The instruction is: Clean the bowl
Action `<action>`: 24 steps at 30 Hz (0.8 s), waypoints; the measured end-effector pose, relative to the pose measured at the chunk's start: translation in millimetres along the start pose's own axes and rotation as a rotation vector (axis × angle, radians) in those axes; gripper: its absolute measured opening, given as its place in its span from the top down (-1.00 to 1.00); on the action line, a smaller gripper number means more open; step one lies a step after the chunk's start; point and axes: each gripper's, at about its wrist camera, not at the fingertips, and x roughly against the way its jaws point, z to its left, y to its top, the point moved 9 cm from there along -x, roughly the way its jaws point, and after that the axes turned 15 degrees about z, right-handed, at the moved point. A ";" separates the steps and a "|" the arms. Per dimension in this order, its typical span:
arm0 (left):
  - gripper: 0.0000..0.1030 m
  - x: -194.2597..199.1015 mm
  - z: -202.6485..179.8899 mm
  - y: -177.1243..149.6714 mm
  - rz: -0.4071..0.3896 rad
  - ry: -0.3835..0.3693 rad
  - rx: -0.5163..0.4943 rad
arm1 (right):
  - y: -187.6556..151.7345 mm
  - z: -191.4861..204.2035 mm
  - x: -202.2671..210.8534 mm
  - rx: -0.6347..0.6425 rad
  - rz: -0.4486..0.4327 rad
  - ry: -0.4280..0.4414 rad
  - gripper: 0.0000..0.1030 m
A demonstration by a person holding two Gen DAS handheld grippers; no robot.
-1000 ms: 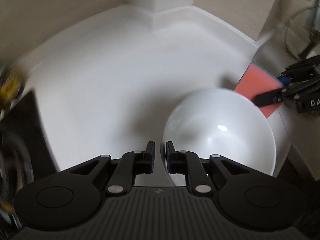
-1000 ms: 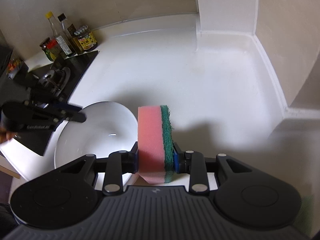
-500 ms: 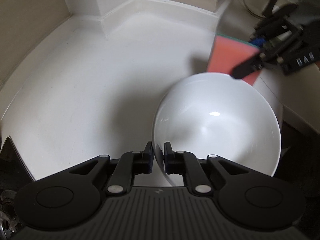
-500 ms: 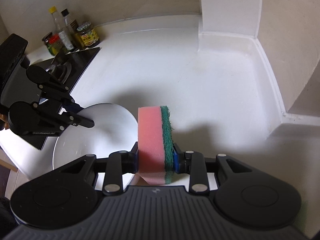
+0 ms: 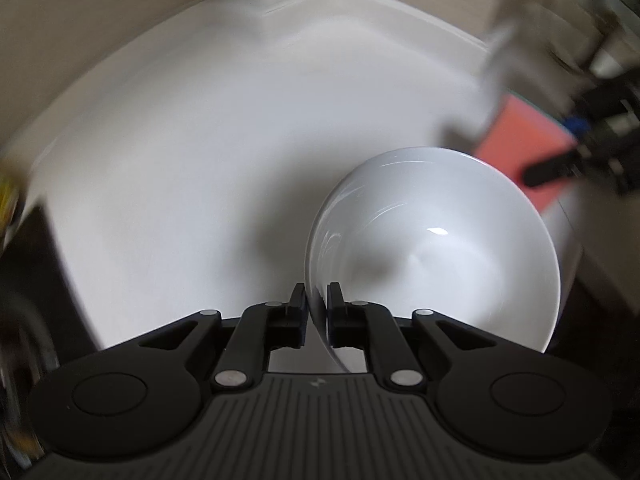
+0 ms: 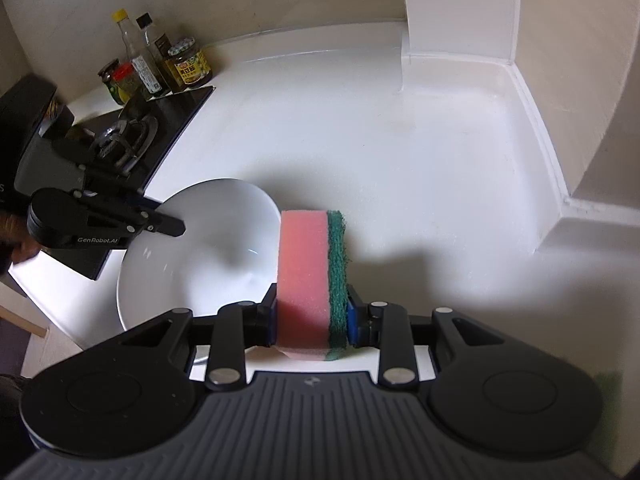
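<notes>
The glossy white ceramic bowl [image 5: 432,248] sits over the near edge of the white countertop [image 5: 200,168], tilted so that its hollow faces up and to the right. The left gripper [image 5: 317,312] pinches the bowl's near-left rim between its two narrow black fingers, one inside the wall and one outside. In the right wrist view the same bowl [image 6: 208,248] lies to the left of the right gripper [image 6: 311,322], whose jaws are pressed against a pink foam sponge with a green scouring layer [image 6: 312,280]. The sponge stands on end just beside the bowl's right rim; whether it touches the rim cannot be told.

The bowl is judged rigid, smooth and fairly heavy for a hold this small, so a rim pinch at one point leaves it free to pivot or slip, the more so if it is wet. It would chip or break if it fell against the counter. A firm clamp deep on the rim wall suits it best. The sponge is soft and light, gives under the jaws, and is well held across its thickness with most of its length left free. No dirt or suds can be made out inside the bowl.

Far left, glass condiment bottles and jars [image 6: 160,64] stand behind a black gas hob [image 6: 132,136].
</notes>
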 end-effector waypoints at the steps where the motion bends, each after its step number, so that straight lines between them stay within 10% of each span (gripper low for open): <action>1: 0.85 -0.8 -1.5 3.8 0.001 -0.001 -0.036 | 4.5 -1.5 -1.0 -0.005 -0.009 -0.008 0.48; 3: 0.85 -2.4 -3.9 10.8 0.003 -0.004 -0.095 | 10.1 -2.8 -2.4 -0.018 -0.020 -0.021 0.48; 13: 0.81 -5.4 -13.0 -15.5 0.011 0.060 0.226 | 0.9 -6.6 -0.9 -0.098 -0.046 0.037 0.48; 24: 0.82 -15.6 -14.4 22.9 0.002 0.037 -0.129 | 8.6 -4.5 -1.3 -0.025 -0.054 -0.004 0.48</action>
